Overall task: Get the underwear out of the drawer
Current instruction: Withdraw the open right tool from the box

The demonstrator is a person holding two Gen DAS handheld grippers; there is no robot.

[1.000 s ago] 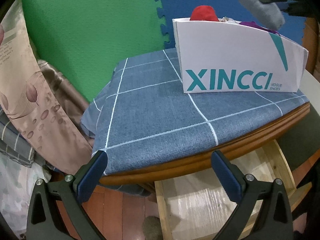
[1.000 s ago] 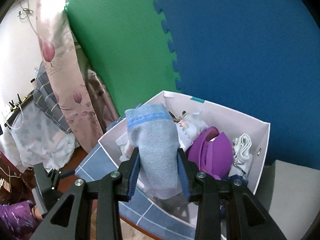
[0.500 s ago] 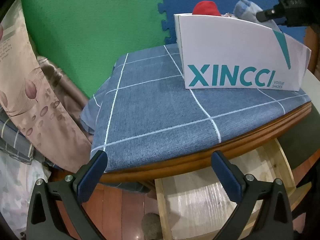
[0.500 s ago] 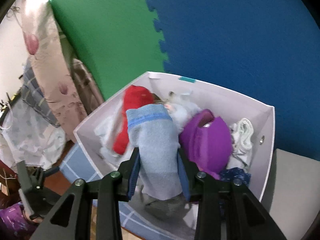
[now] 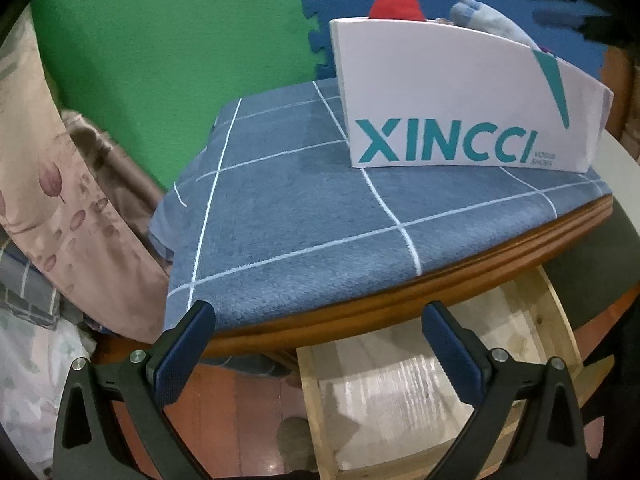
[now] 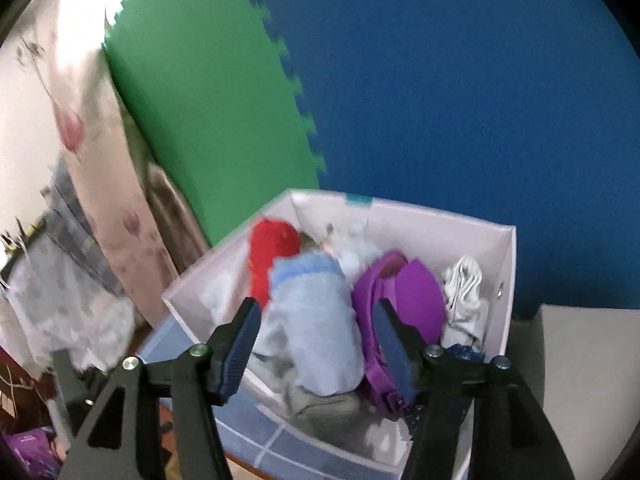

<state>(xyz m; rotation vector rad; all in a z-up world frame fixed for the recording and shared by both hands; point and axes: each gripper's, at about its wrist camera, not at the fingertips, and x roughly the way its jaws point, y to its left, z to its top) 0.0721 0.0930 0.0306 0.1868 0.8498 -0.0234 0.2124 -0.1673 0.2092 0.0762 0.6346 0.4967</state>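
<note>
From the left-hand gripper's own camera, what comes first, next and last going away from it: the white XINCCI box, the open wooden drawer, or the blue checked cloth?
1. Wooden drawer: just beneath the left gripper, low and right.
2. Blue checked cloth: on the tabletop ahead, filling the middle.
3. White box: standing on the cloth's far right part, before the blue wall.

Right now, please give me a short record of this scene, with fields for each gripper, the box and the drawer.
left gripper: open, empty, above the drawer
right gripper: open, over the box, holds nothing
light blue garment: lies in the box, between the right fingers
white box: on the blue checked cloth, holds red, purple and white garments
drawer: pulled out, no garment visible
</note>
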